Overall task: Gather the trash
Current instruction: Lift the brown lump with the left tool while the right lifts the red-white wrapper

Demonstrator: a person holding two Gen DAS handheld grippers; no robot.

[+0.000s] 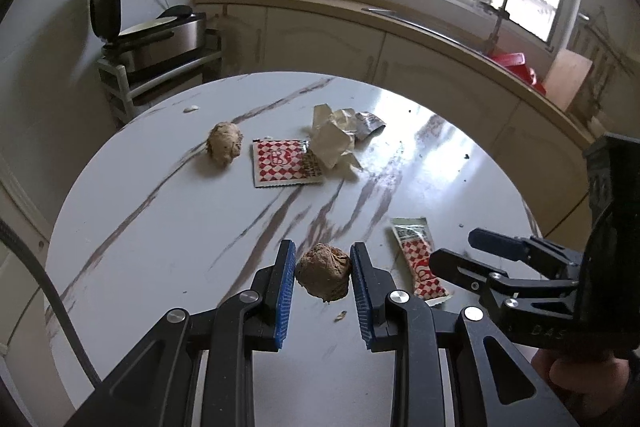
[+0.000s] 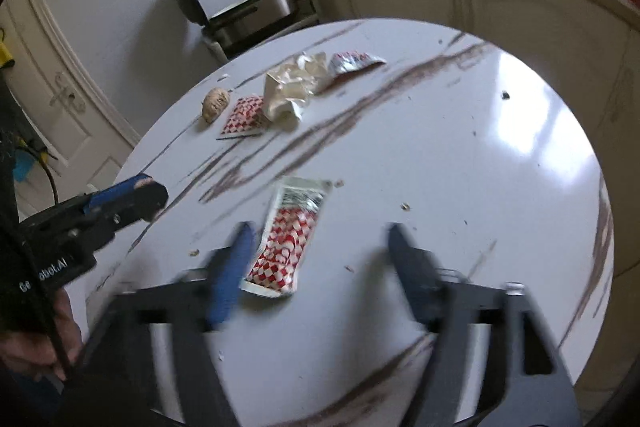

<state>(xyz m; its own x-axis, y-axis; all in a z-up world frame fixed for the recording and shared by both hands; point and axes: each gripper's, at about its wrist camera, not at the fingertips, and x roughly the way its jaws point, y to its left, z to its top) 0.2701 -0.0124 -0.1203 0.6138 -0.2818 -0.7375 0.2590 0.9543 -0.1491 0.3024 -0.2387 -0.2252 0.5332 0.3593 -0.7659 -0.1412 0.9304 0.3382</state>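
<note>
Brown wad (image 1: 324, 277) sits between left jaws, red-checked packet (image 1: 420, 263) beside.

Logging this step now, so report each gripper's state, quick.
Left gripper: open, jaws either side of the brown crumpled wad, not clamped on it.
Right gripper: open, holding nothing, above the red-checkered packet.

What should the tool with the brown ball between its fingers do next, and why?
Probably squeeze shut. The left tool already has its blue fingers on both sides of the brown crumpled ball, which seems to rest on the table. The fingers look close but not clamped, so closing gently should grab it before lifting.
</note>
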